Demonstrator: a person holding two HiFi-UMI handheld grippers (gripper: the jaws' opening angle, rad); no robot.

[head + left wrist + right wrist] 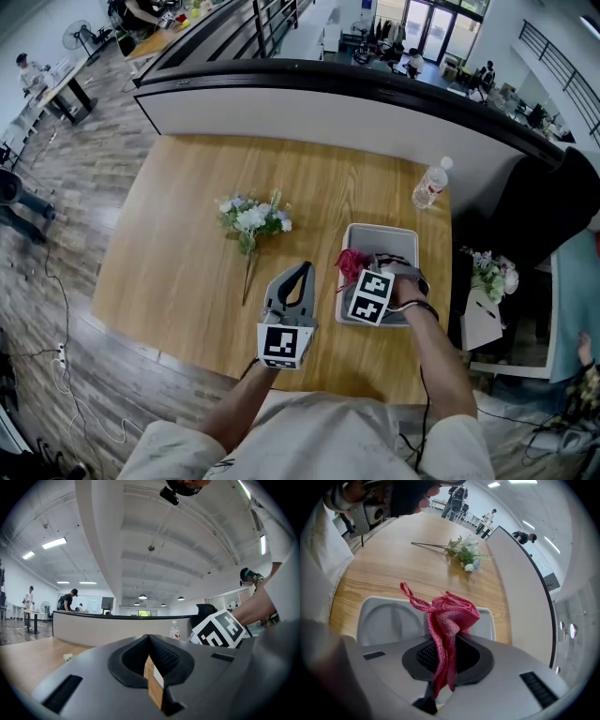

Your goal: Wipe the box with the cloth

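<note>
Wooden table (178,262): artificial flower sprig (251,223) lying flat near centre, stem toward near edge. Plastic water bottle (430,185) upright at far right corner. Curved white partition (309,108) behind table.

**Light:** bright, even, indoor.
**Sources:** ceiling strip lights (55,543), blown to white in the left gripper view; daylight through glazed doors (424,26) at the top of the head view.
**Shadows:** soft and short, with a faint one beside the flowers (251,220) on the worktop (178,262).
**Distortion:** strong wide-angle bend; the parapet rail (375,84) is bowed. Both gripper views are ringed by black corners.
**Focus:** cloth (450,620) weave crisp. The left gripper (149,639) body is soft close to the lens. Distant people (70,599) are small and indistinct.
</note>
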